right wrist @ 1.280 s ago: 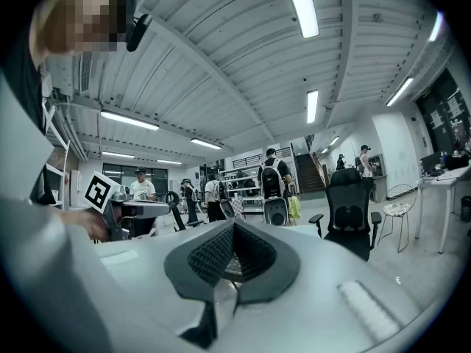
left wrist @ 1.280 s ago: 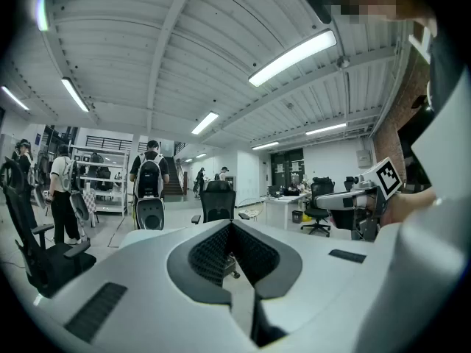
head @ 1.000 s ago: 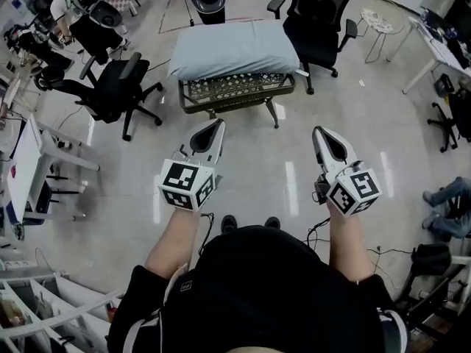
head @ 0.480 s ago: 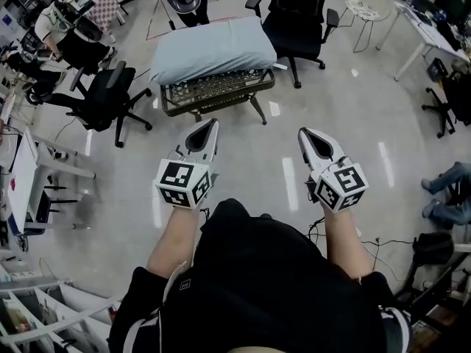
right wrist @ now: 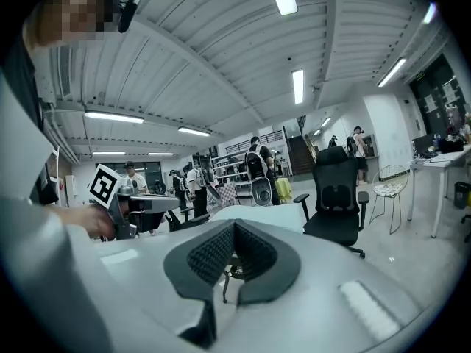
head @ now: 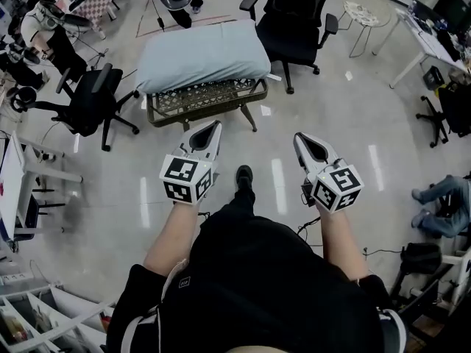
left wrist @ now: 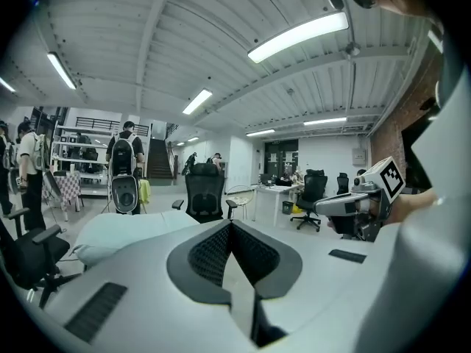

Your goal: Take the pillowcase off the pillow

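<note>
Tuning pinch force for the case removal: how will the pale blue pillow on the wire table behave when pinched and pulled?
The pillow looks plump with rounded, sagging edges, so it is probably soft and light; a pinch would likely gather only fabric. Nothing visible pins it to the wire table, so a one-sided pull may drag the whole thing along.

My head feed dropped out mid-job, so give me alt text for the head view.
Seen from above, a pale blue pillow, pillowcase on, lies on a low wire-mesh table ahead, untouched. The left gripper and right gripper, both shut and empty, point toward it over the shiny floor. Black office chairs stand behind and left of the table.
</note>
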Demonstrator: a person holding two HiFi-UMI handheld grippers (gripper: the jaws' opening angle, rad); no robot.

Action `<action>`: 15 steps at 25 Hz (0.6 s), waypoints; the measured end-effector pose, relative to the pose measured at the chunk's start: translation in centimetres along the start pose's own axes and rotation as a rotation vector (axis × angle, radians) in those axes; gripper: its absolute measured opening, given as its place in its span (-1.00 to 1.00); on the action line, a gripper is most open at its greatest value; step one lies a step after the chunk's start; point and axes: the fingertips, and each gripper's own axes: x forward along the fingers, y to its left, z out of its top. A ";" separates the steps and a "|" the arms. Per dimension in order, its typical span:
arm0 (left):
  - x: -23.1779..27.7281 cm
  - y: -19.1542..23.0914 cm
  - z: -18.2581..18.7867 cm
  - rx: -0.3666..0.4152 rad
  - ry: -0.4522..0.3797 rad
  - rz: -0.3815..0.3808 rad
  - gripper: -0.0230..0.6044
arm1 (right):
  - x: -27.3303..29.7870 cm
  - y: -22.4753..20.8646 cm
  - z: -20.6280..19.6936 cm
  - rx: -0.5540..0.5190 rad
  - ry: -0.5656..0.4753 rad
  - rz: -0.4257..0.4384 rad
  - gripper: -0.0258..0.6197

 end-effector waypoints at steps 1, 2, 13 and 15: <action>1.3 0.8 0.0 -0.005 -0.001 -0.004 -0.93 | 1.2 -0.8 0.1 0.000 0.009 0.000 -0.89; 2.7 1.5 0.1 -0.011 -0.003 -0.010 -0.93 | 2.5 -1.7 0.2 -0.002 0.018 0.001 -0.89; 19.0 12.8 3.1 -0.027 0.045 -0.035 -0.93 | 18.5 -11.7 5.5 -0.005 0.082 -0.013 -0.89; 21.6 14.1 3.3 -0.017 0.067 -0.052 -0.85 | 20.7 -13.6 5.6 0.005 0.096 -0.020 -0.89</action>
